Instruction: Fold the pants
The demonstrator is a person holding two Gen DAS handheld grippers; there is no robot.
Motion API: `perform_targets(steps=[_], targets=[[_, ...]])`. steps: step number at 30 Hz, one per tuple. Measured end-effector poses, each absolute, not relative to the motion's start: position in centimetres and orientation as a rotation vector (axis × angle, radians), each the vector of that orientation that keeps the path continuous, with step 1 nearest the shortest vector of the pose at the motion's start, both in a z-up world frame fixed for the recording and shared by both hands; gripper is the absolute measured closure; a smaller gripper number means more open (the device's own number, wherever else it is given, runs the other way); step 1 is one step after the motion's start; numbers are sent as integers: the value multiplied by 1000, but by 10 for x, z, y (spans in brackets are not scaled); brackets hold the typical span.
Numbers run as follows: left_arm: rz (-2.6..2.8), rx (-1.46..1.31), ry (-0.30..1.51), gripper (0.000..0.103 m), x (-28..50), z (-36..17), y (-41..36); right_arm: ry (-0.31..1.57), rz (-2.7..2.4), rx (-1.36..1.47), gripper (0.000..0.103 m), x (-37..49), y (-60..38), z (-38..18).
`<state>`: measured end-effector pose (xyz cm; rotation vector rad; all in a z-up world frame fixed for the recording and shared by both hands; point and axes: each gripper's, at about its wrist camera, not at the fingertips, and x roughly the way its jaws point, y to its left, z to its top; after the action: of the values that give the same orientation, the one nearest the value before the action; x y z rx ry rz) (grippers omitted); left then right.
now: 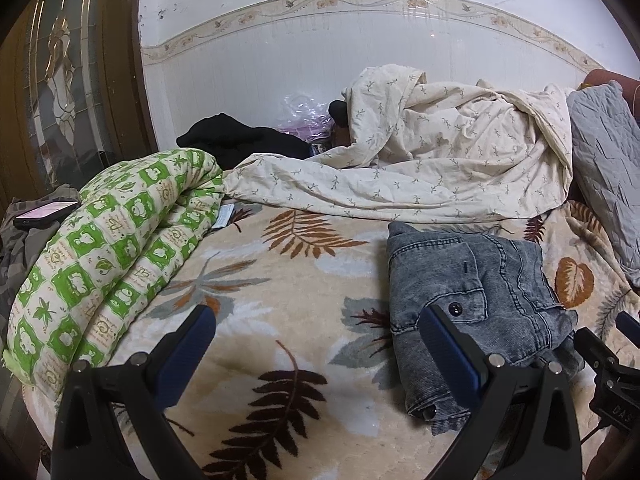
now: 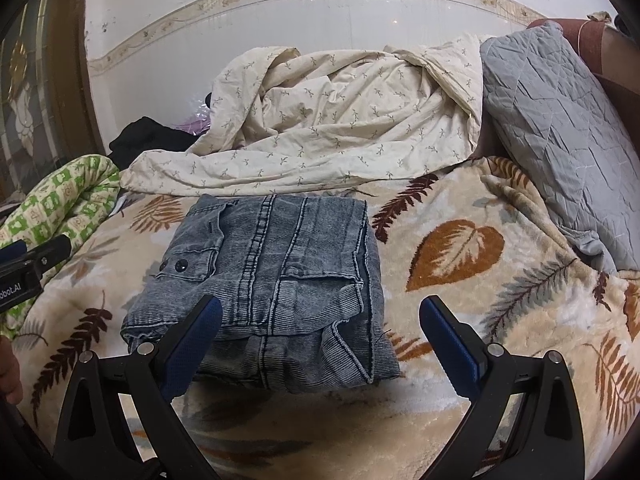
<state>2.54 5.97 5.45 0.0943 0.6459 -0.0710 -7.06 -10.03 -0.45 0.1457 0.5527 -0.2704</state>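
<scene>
On the blanket (image 2: 460,208) the pants (image 2: 276,272) lie folded, both the left gripper (image 1: 316,344) and right gripper (image 2: 320,336) spread wide and empty, so a careless nudge could undo the bundle.

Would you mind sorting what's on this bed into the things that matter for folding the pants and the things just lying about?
For the job:
- pants, folded on the blanket
- left gripper, open
- right gripper, open

Lying about:
- cream sheet
- grey pillow
- green quilt
- black clothes
- phone
</scene>
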Motion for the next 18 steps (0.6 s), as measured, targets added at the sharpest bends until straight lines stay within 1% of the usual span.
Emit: perform_targets(steps=[18], targets=[[-91,100,663,0,27,51,58,560,-278,158,3,-70,-103,-5]])
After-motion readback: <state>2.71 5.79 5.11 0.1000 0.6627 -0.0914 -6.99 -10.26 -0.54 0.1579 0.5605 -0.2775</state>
